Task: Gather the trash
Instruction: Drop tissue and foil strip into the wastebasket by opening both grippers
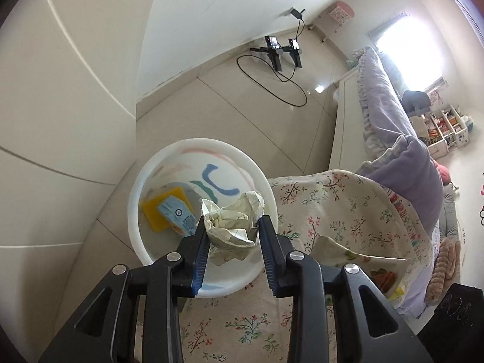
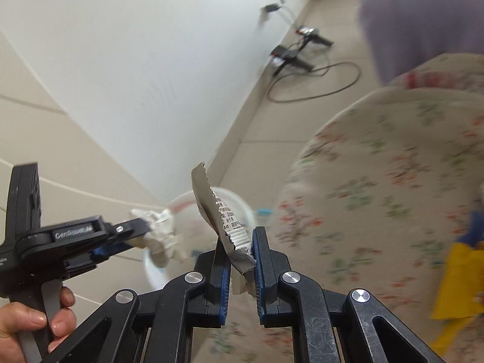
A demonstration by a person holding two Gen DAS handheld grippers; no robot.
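Observation:
My left gripper (image 1: 233, 227) is shut on a crumpled pale paper wad (image 1: 233, 220), held over a white round bin (image 1: 136, 199) on the floor beside the bed. A yellow packet (image 1: 154, 211) and a blue carton (image 1: 178, 214) lie inside the bin. In the right wrist view my right gripper (image 2: 240, 242) is shut on a torn silver wrapper (image 2: 211, 208) with printed text, which sticks up between the pads. To its left is the left gripper (image 2: 145, 227) with the paper wad (image 2: 160, 236), held by a person's hand (image 2: 30, 326). The bin (image 2: 245, 208) is blurred behind the wrapper.
A bed with a floral sheet (image 1: 348, 205) and a purple quilt (image 1: 408, 157) fills the right side. A printed snack bag (image 1: 357, 254) and a yellow packet (image 2: 456, 284) lie on the sheet. Black stands with a looping cable (image 1: 281, 57) sit on the tiled floor by the wall.

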